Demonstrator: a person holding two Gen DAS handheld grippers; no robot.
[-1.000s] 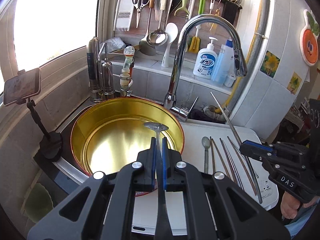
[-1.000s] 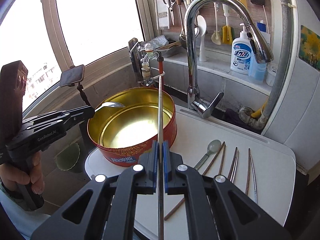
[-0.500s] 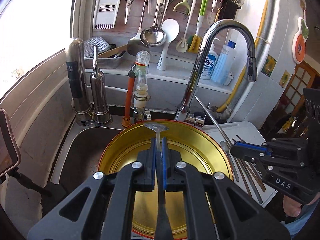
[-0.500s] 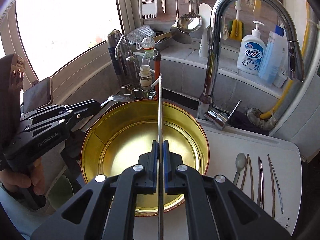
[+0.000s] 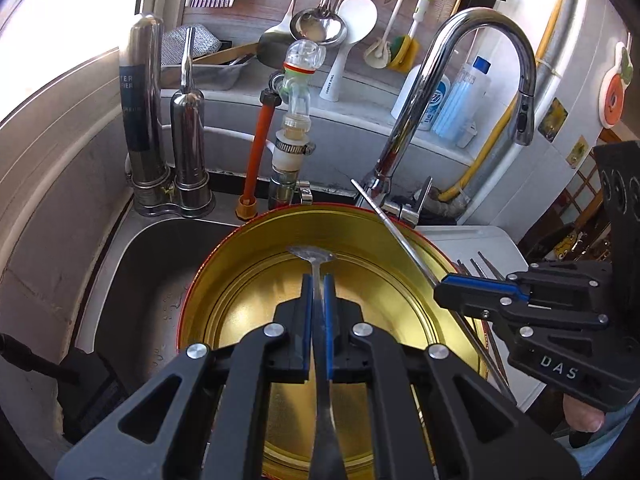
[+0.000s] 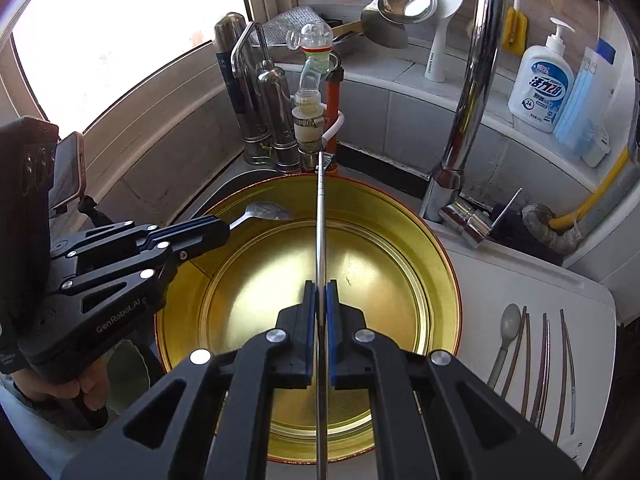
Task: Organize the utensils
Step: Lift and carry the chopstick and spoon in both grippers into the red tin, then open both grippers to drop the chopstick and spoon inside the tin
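At the left, the left hand-held gripper [image 6: 222, 229] is clenched on the handle of a metal spoon [image 6: 267, 211] – the bowl of the spoon hangs over the far left part of the round gold tin [image 6: 436, 240], not touching it. In the middle, the right hand-held gripper [image 6: 320, 296] grasps a thin metal chopstick [image 6: 320, 240] that points across the tin toward the taps. At the right, on the white tabletop [image 6: 500, 276], a pale spoon [image 6: 507, 334] lies beside more chopsticks [image 6: 546, 360]
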